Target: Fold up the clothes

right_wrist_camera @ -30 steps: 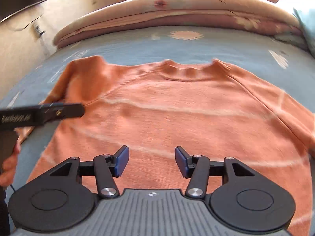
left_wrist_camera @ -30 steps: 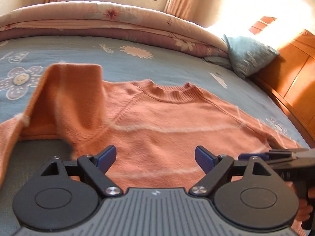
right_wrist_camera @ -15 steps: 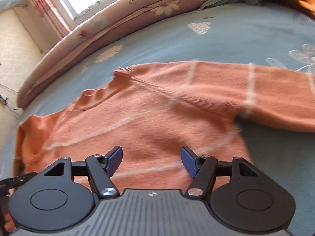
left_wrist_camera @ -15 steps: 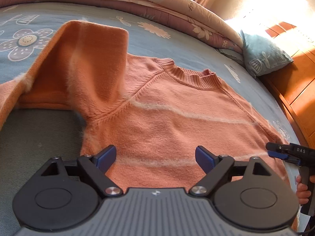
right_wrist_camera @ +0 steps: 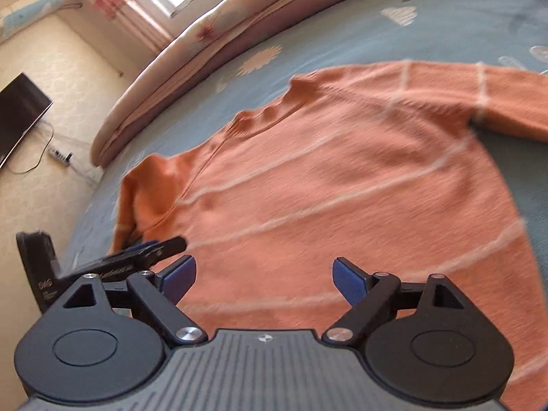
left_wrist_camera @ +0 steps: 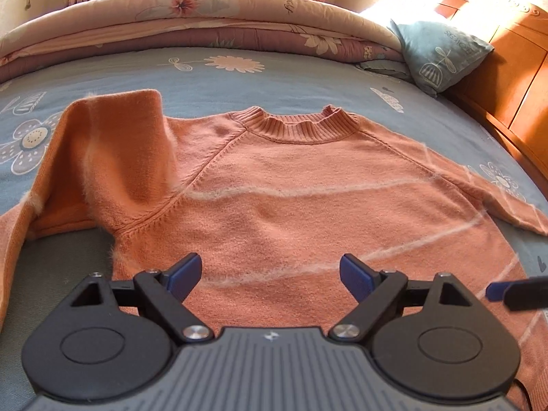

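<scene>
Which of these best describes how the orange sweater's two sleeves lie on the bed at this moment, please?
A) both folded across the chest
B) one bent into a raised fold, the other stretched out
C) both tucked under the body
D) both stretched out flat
B: in the left wrist view one sleeve stands up in a raised fold beside the collar, while the other sleeve of the sweater lies stretched out.

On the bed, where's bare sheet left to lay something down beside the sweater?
Bare blue sheet runs between the sweater's collar and the rolled quilt. More lies past the right sleeve. Crowded: the left sleeve stands bunched up.
</scene>
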`<state>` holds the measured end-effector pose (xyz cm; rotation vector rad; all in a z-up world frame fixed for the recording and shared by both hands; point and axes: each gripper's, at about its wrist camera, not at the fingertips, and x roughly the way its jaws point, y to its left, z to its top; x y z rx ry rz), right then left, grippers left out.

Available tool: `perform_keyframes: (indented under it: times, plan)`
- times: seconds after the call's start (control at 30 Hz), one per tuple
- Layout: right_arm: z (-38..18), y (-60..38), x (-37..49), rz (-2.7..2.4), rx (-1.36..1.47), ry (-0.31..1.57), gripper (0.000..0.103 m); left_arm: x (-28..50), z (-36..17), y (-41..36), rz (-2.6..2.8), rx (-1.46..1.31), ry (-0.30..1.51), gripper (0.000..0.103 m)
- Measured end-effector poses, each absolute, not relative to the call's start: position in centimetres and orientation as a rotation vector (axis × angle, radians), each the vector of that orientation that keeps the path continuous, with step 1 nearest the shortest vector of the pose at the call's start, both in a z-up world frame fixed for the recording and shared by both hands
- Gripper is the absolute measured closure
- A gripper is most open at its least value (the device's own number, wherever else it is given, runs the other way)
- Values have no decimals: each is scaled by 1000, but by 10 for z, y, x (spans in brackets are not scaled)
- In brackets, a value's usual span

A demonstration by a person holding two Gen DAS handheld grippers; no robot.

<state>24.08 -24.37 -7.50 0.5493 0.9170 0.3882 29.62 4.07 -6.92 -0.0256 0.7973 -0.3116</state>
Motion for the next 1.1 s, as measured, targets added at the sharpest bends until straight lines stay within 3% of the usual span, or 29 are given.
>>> perform_keyframes:
  times: [0.17, 0.67, 0.8, 1.1]
  plan:
    - [-99, -199, 238, 421, 490, 1016, 13, 289, -59, 40, -366, -47, 770, 11]
    - [-86, -267, 160, 86, 478, 1029, 10, 281, -66, 30, -389, -21, 817, 11]
    - [-76, -258, 157, 187, 539, 972, 1, 276, -66, 27, -389, -6, 812, 10]
    - [-103, -253, 136, 218, 584, 1008, 1, 276, -80, 12, -437, 14, 859, 10]
